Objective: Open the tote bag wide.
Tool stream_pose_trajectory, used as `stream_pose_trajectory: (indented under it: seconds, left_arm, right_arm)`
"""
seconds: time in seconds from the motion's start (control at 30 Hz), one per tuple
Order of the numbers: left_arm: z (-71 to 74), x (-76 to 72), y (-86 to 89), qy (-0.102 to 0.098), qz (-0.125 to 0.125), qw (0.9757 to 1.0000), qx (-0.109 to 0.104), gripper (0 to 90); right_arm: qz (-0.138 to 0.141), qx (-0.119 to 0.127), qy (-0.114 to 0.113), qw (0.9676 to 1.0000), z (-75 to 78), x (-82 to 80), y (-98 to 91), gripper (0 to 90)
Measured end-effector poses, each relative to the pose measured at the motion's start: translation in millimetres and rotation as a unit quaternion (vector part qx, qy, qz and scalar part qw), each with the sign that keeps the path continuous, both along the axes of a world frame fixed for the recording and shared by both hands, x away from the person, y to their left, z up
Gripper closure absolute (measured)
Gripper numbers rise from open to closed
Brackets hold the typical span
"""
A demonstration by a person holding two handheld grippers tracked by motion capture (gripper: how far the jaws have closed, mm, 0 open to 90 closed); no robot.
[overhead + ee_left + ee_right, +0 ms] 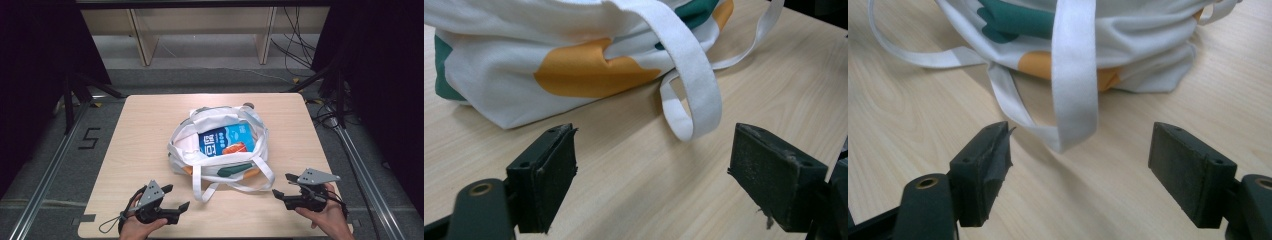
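Pale wood table fills mid-frame. Left gripper at lower left and right gripper at lower right both gape wide, holding nothing. Between them, at centre, sits a white tote bag, its straps trailing toward the bottom, with a blue packet inside.

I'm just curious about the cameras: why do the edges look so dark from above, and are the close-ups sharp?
High view: the wooden table is evenly lit, the surroundings black, shadows faint. Left gripper view: the tote bag is crisp, the near fingers slightly soft. Right gripper view: the strap casts a soft shadow; no glare.
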State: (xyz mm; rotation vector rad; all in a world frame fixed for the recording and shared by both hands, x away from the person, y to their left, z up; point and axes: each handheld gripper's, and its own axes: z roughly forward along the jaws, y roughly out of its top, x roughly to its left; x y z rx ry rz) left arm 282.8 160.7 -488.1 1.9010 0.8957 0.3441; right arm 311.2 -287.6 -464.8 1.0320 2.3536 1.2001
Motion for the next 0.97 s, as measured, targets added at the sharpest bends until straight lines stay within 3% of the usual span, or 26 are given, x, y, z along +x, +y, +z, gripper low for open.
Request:
stream_pose_trajectory:
  seconds: [0.03,0.07,0.1,0.27,0.3,0.4,0.57,0.67,0.7,0.8,0.97]
  left_arm:
    - [-0.3,-3.1,-0.8,0.000,-0.004,0.9999,0.010,17.9]
    - [0.0,-3.6,-0.2,-0.007,-0.011,0.9997,0.020,17.8]
    - [-1.0,-5.1,-1.5,-0.003,-0.004,0.9999,0.011,17.8]
    - [-0.9,-8.3,-1.0,-0.006,-0.002,0.9999,0.011,17.6]
    - [-0.4,-9.4,-0.7,-0.008,-0.002,0.9999,0.015,17.6]
    - [-1.1,-12.0,-0.9,-0.007,-0.003,0.9997,0.021,17.5]
    - [-1.1,-11.1,-0.3,-0.013,0.002,0.9997,0.021,17.5]
    - [-2.2,-10.9,-1.0,-0.010,0.006,0.9998,0.015,17.5]
    - [-1.8,-11.3,-1.0,-0.009,0.008,0.9998,0.018,17.4]
    - [-2.4,-10.2,-0.2,-0.011,0.005,0.9998,0.018,17.5]
    - [-2.8,-9.1,1.2,-0.009,0.010,0.9998,0.016,17.3]
  right_arm:
    - [-0.002,-0.007,-0.008,0.9999,-1.5,-1.2,-1.0,25.8]
    - [-0.004,-0.004,0.003,1.0000,-2.5,-4.7,-0.5,25.8]
    - [0.004,-0.009,-0.008,0.9999,-4.2,-4.6,-2.4,25.9]
    - [0.010,-0.010,-0.002,0.9999,-9.9,-13.1,-4.1,26.6]
    - [0.008,-0.005,0.010,0.9999,-11.5,-18.0,-3.8,28.0]
    - [0.020,-0.002,0.020,0.9996,-19.2,-28.2,-8.0,28.7]
    - [0.018,-0.019,0.023,0.9994,-23.8,-29.0,-12.1,28.2]
    - [0.017,-0.014,0.028,0.9993,-24.7,-28.2,-12.0,27.9]
    - [0.006,-0.008,0.044,0.9990,-24.5,-31.0,-9.9,28.0]
    - [0.018,-0.019,0.025,0.9994,-26.0,-27.7,-11.1,27.9]
    - [0.020,-0.013,0.025,0.9994,-26.3,-26.8,-12.1,27.8]
